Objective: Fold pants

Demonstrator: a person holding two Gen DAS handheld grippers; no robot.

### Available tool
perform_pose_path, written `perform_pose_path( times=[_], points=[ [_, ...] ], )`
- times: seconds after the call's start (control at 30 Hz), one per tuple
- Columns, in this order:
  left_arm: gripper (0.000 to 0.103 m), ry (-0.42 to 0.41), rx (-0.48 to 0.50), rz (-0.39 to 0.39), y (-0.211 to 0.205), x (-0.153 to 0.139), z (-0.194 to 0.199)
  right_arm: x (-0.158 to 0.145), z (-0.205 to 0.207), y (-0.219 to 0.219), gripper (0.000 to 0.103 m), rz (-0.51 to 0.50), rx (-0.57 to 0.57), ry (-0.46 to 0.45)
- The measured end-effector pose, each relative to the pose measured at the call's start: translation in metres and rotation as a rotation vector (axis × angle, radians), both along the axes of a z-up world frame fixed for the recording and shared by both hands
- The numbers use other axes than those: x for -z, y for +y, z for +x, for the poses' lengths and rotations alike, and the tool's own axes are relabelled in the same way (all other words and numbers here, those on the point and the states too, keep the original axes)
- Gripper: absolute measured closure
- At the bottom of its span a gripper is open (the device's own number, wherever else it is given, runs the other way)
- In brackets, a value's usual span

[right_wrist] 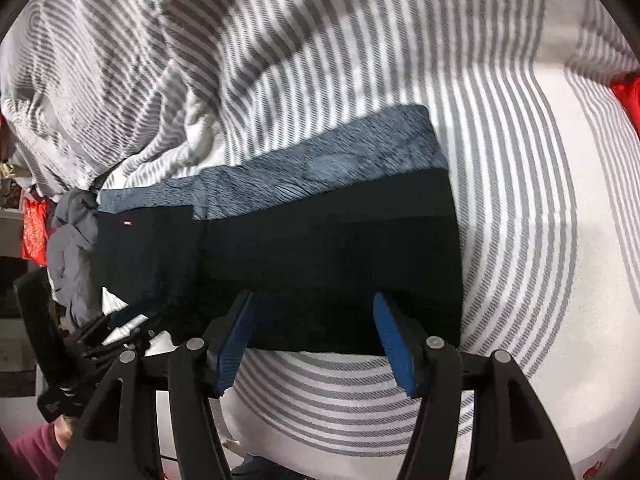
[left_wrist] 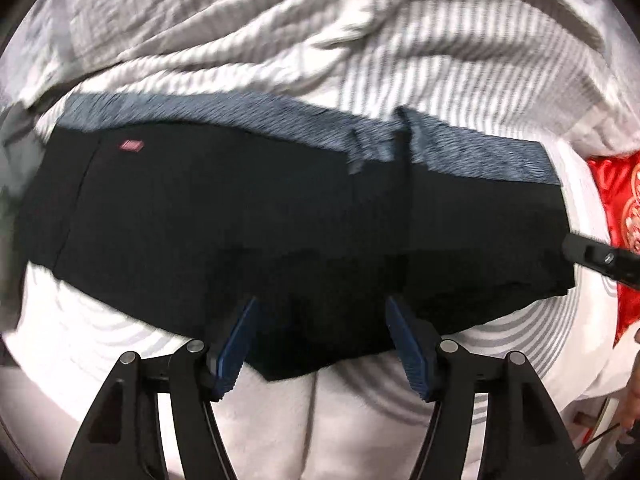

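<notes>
Black pants [left_wrist: 240,216] lie folded into a wide band on the striped bedding, with a blue-grey heathered strip [left_wrist: 460,152] along their far edge and a small pink label [left_wrist: 133,145] at the left. My left gripper [left_wrist: 320,300] points down over the pants' near edge, open, blue pads [left_wrist: 236,344] apart with only flat fabric below them. My right gripper [right_wrist: 314,298] stands open over the near edge of the pants [right_wrist: 320,240] toward their right end. Each gripper shows in the other's view: the right [left_wrist: 600,260], the left [right_wrist: 100,332].
White bedding with grey stripes [right_wrist: 520,220] spreads all round and bunches up into folds [left_wrist: 240,20] behind the pants. A red patterned cloth [left_wrist: 616,200] lies at the right. A crumpled grey garment [right_wrist: 72,240] sits by the pants' left end. A maroon sleeve [right_wrist: 32,452] shows low left.
</notes>
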State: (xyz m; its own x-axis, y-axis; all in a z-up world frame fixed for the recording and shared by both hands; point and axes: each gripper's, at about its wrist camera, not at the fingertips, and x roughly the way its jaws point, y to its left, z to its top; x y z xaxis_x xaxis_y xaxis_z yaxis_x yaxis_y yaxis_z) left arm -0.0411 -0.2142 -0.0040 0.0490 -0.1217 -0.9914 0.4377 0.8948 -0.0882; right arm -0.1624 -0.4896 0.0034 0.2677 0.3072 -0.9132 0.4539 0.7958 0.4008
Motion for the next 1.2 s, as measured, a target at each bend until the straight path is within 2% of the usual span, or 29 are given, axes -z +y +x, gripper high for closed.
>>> perform_pose_path(
  times=[0.13,0.27,0.4,0.43,0.47,0.5,0.6,0.77,0.93,1.07,1.2],
  points=[
    [0.036,-0.001,-0.048,0.034,0.018,-0.001,-0.001,0.005,0.016,0.012,0.038,0.013,-0.040,-0.008],
    [0.036,-0.006,-0.091,0.045,0.016,-0.002,0.000,0.013,0.025,0.021,0.038,0.009,-0.058,-0.002],
    [0.036,0.002,-0.145,0.066,0.020,0.003,0.000,0.043,0.034,0.041,0.027,-0.081,-0.166,0.062],
    [0.036,0.005,-0.164,0.068,0.023,0.003,0.000,0.044,0.035,0.047,0.024,-0.108,-0.197,0.043],
    [0.036,0.005,-0.177,0.066,0.024,0.002,0.000,0.044,0.036,0.053,0.014,-0.119,-0.229,0.025],
    [0.036,0.001,-0.191,0.062,0.027,0.001,0.001,0.044,0.038,0.059,0.009,-0.127,-0.263,0.022],
    [0.036,-0.015,-0.215,0.065,0.037,0.000,0.001,0.047,0.038,0.073,0.004,-0.176,-0.337,0.021],
    [0.036,0.007,-0.259,0.056,0.059,0.004,0.007,0.050,0.038,0.081,0.000,-0.210,-0.330,0.021],
    [0.036,0.018,-0.245,0.044,0.079,0.008,0.014,0.050,0.045,0.090,0.000,-0.238,-0.272,0.045],
    [0.036,0.023,-0.230,0.029,0.093,0.007,0.021,0.055,0.059,0.093,0.000,-0.270,-0.236,0.098],
    [0.036,0.025,-0.218,0.013,0.110,0.003,0.030,0.062,0.071,0.111,0.000,-0.365,-0.243,0.161]
  ],
)
